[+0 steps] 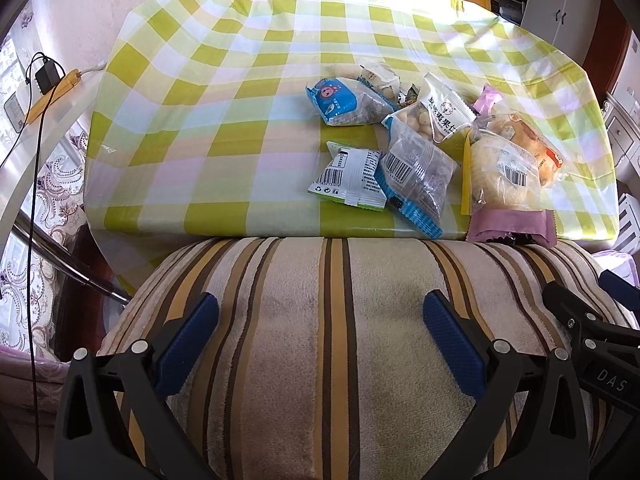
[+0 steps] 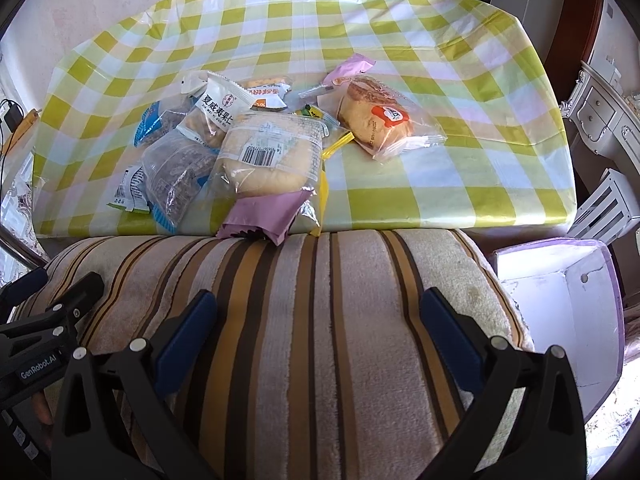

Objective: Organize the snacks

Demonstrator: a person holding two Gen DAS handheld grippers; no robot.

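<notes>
- The snack packets (image 1: 424, 140) lie heaped on the checked tablecloth (image 1: 240, 80), so several are half buried — the small ones at the back of the pile show only corners, and their print is too blurred to read.
- A purple wrapper (image 2: 264, 216) hangs over the table's near edge, its lower end cut off by the striped cushion (image 2: 320, 320).
- The white box (image 2: 560, 312) at the right is seen only in part (its far side runs out of view).
- The left gripper (image 1: 320, 332) hovers low over the cushion, pointing at the table, its jaws spread wide with nothing between them.
- The right gripper (image 2: 320, 332) sits just beside it, level with it — likewise wide open and empty.
- The packets are ahead of both grippers, well apart from the fingertips: right of centre for the left one, left of centre for the right.
- A bun in clear wrap (image 2: 380, 120) lies slightly off from the heap.
</notes>
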